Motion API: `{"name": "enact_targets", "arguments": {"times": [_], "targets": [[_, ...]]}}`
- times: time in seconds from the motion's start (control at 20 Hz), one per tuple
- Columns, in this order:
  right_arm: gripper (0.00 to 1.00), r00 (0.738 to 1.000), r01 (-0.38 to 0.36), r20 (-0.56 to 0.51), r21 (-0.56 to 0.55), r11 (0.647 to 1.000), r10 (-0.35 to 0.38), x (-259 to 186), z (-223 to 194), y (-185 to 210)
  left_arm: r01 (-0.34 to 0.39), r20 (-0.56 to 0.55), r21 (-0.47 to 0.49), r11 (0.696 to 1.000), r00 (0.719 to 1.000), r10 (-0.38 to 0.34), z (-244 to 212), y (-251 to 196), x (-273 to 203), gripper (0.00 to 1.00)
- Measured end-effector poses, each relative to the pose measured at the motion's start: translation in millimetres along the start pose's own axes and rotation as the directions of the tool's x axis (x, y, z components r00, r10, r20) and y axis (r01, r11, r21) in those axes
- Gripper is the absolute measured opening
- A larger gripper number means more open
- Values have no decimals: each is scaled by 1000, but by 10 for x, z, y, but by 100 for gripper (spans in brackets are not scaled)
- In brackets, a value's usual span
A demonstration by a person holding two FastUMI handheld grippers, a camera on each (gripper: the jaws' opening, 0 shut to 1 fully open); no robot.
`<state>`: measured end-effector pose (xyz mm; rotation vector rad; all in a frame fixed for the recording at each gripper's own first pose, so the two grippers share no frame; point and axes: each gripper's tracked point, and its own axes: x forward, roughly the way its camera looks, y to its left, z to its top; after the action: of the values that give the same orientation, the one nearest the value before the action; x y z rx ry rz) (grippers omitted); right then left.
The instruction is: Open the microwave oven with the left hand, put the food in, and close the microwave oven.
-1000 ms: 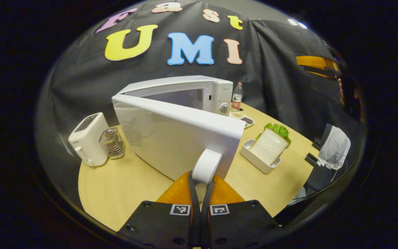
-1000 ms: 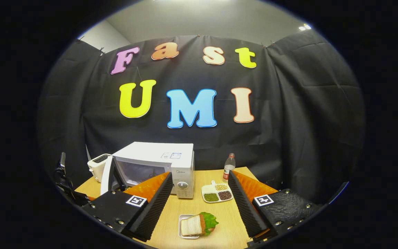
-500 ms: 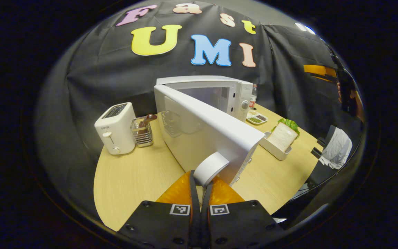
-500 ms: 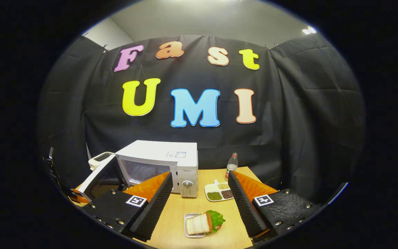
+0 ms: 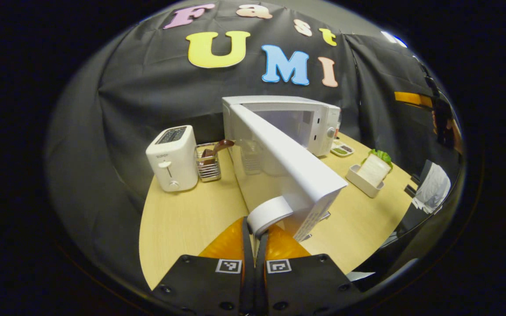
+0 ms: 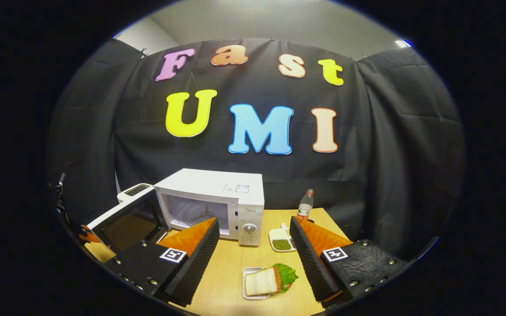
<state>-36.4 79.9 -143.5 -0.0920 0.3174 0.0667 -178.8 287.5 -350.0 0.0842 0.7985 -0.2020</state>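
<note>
- While the left claw (image 5: 254, 228) pinches the white door handle (image 5: 269, 213), the left gripper view looks along the outer face of the microwave door (image 5: 286, 169), swung wide from the microwave oven (image 5: 305, 118).
- That same view takes in a white toaster (image 5: 172, 158) and, just beside it, a wire holder (image 5: 207, 161) with a brown utensil standing in it; both stand to the left of the door.
- From the right gripper view the oven's lit cavity (image 6: 198, 213) is seen head-on, with the door's dark inner window (image 6: 130, 226) angled out to the left.
- The right claw (image 6: 253, 254) hangs spread wide above the desk (image 6: 229, 281), gripping nothing.
- Between its fingers lies the food: a sandwich with lettuce (image 6: 270, 280) in a small white tray (image 6: 247, 289), in front of the oven and apart from it.
- The desk is pale wood with a rounded edge; black cloth walls the booth, and a grey ceiling shows above.
- A divided dish of beans (image 6: 280, 240) and a drink bottle (image 6: 305, 205) stand to the right of the oven.
</note>
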Motion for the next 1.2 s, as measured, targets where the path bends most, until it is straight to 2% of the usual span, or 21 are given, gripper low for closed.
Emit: {"name": "enact_targets", "arguments": {"times": [0.15,0.35,0.45,0.55,0.7,0.85,0.95,1.05,1.1,1.15,1.2], "targets": [[97,1000,6,-12,-24,1000,-6,43,-45,-8,-15,15,-2,1000,1000,15,6,85,-20,7],[96,999,16,-26,-61,998,-18,101,-95,-83,-58,27,-23,998,998,58,-27,204,-68,13],[96,999,12,-42,-66,998,-15,131,-140,-122,-49,36,-48,998,998,50,-35,224,-171,16],[96,998,5,-56,-60,998,-9,161,-203,-169,-86,39,-64,994,995,89,-59,321,-309,19],[96,995,-3,-97,-47,999,-2,221,-393,-289,-165,85,-88,982,981,172,112,418,-691,16],[96,988,-10,-157,2,1000,10,328,-642,-466,-218,229,-138,966,942,246,799,226,-1048,16],[96,978,-18,-209,55,998,29,400,-852,-580,-222,339,-175,959,901,271,1372,-26,-1223,14],[96,964,-19,-262,99,995,45,454,-1058,-691,-234,431,-179,956,855,290,1901,-316,-1274,17],[96,954,-25,-293,124,992,61,464,-1185,-728,-250,466,-174,952,831,304,2142,-415,-1294,39],[96,940,-28,-332,152,988,78,485,-1330,-758,-255,499,-161,954,813,301,2362,-579,-1295,43],[96,921,-30,-378,182,983,98,496,-1494,-783,-261,529,-148,954,794,300,2567,-760,-1268,43]]}}
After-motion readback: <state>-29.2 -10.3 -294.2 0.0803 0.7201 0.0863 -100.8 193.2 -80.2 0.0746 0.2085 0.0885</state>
